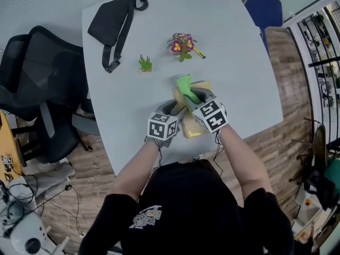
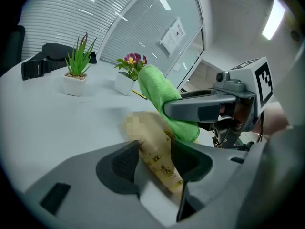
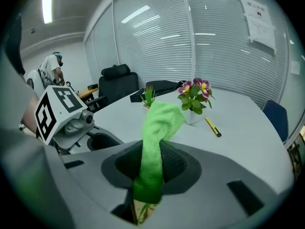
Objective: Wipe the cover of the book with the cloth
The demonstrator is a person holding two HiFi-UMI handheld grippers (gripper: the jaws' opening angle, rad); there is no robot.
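A tan book (image 1: 193,128) lies near the front edge of the white table (image 1: 244,73), between my two grippers. My left gripper (image 1: 176,108) is shut on the book's edge (image 2: 153,140), which sits between its pads in the left gripper view. My right gripper (image 1: 194,96) is shut on a bright green cloth (image 1: 184,85). The cloth (image 3: 159,120) sticks up out of the jaws and rests on the book's upper part (image 2: 159,92). Most of the cover is hidden under the grippers and the cloth.
A black bag (image 1: 114,23) lies at the table's far left. A small green plant (image 1: 145,64), a pot of flowers (image 1: 182,44) and a yellow pen (image 1: 199,53) stand behind the book. A black office chair (image 1: 37,89) is at left, a blue chair (image 1: 264,9) beyond the table.
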